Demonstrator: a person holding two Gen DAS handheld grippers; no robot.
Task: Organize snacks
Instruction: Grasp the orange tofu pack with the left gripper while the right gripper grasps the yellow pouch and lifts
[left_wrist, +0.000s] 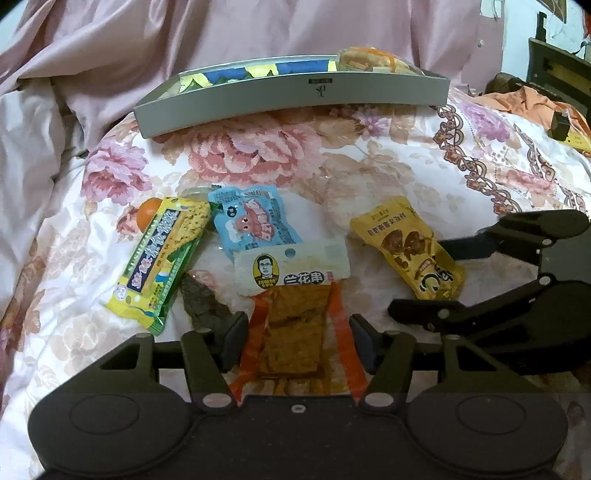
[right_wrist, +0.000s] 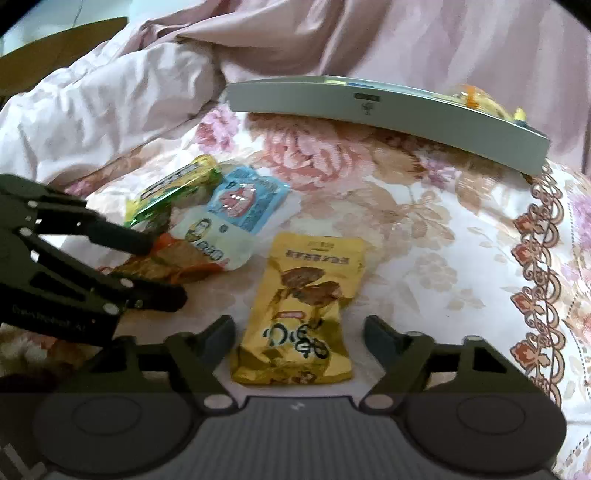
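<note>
While left tongs (left_wrist: 298, 341) spread, tofu packet (left_wrist: 291, 325) lies between tips, unpinched: light, floppy, slick film; grip mid-body.
Right view: right tongs (right_wrist: 299, 338) spread astride yellow pouch (right_wrist: 301, 314), crinkly, light; pinch edges. Tray (right_wrist: 388, 110) far ahead.

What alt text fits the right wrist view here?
The open right gripper straddles a yellow snack pouch lying on a floral bedspread. At left, the open left gripper reaches over a white-and-orange packet; a grey tray sits behind.

"兰花串" on white-topped snack packet (left_wrist: 291, 273)
</note>
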